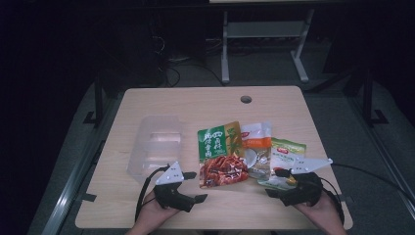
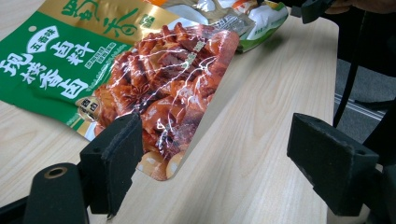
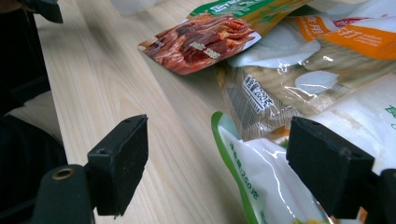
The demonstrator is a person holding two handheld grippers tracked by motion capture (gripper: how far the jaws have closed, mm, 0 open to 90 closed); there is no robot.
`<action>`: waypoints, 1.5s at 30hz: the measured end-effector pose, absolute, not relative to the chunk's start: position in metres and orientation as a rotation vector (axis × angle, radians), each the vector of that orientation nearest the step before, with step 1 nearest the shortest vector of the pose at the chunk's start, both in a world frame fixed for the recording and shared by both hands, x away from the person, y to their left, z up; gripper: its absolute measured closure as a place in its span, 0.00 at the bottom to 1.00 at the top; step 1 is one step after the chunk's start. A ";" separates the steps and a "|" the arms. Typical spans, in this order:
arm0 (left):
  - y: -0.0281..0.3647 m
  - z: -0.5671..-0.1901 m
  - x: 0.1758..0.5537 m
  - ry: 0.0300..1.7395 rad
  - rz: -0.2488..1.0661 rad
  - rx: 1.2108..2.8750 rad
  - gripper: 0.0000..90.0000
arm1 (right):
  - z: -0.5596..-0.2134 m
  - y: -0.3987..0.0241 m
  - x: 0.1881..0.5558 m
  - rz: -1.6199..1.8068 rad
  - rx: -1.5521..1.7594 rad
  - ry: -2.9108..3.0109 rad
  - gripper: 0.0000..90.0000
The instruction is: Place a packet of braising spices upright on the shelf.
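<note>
Green-and-gold packet (image 2: 116, 65) printed 五香味 卤料 (red braised meat pictured), orange-labelled pouch (image 1: 257, 142) beside it

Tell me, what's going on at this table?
A person holds a two-jaw gripper in each hand at the near edge of a wooden table. Three food packets lie side by side, with a clear plastic container to their left. The left gripper, jaws open, points at the corner of the green-and-red packet. The right gripper, also open, has the corner of the green-and-white packet between its jaws, not clamped. The orange-and-clear packet lies untouched between those two.
</note>
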State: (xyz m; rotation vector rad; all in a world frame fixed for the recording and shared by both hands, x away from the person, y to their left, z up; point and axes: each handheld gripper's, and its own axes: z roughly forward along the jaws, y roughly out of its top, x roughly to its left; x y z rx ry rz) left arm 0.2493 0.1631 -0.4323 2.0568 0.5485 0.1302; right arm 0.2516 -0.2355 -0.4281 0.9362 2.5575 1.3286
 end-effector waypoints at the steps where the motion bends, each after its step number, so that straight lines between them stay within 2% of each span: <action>1: 0.162 -0.432 0.249 0.549 0.129 2.060 0.20 | -0.429 -0.236 0.253 1.339 0.931 2.556 0.22; 17: 0.165 -0.434 0.250 0.562 0.132 2.055 0.20 | -0.409 -0.220 0.280 1.361 0.930 2.570 0.20; 31: 0.165 -0.431 0.250 0.560 0.159 2.046 0.20 | -0.384 -0.193 0.319 1.327 0.896 2.613 0.21; 45: 0.168 -0.431 0.251 0.569 0.161 2.040 0.20 | -0.373 -0.162 0.361 1.220 0.886 2.692 0.22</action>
